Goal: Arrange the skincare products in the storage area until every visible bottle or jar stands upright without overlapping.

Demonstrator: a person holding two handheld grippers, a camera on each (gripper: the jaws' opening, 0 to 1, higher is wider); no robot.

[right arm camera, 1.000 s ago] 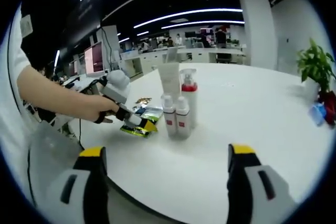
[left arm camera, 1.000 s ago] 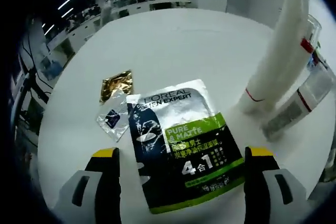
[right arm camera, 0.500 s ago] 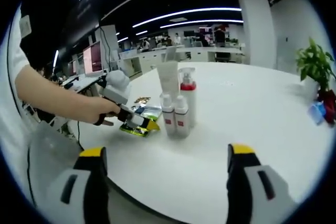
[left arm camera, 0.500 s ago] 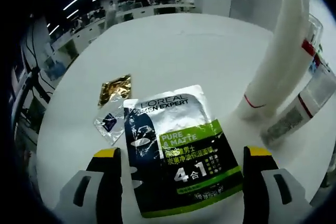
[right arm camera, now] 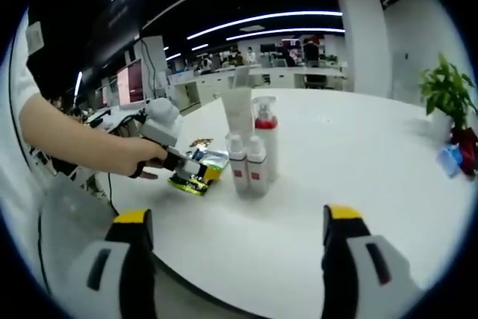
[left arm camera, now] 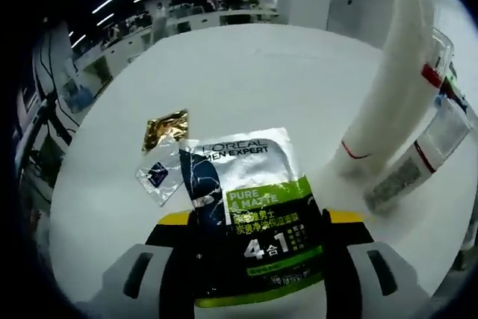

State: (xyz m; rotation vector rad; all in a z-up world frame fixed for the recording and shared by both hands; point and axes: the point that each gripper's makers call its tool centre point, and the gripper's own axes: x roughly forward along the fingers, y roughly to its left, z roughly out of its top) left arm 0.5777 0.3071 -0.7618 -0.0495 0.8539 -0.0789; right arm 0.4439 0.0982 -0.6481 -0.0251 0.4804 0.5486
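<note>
On a white table (left arm camera: 246,72), the left gripper (left arm camera: 258,223) clamps a L'Oréal Men Expert sachet (left arm camera: 250,207) beside upright skincare bottles (right arm camera: 250,163); the right gripper (right arm camera: 235,240) hovers wide apart.

You've got three flat packets on the table (left arm camera: 246,57): one big face-mask sachet (left arm camera: 250,214), one small clear sachet (left arm camera: 159,177) and one small gold sachet (left arm camera: 166,128). Then four upright containers in a cluster: one tall white tube (right arm camera: 239,113), one pump bottle (right arm camera: 267,136) with a red collar, and two small white bottles (right arm camera: 238,163) (right arm camera: 258,166) with red bands.
</note>
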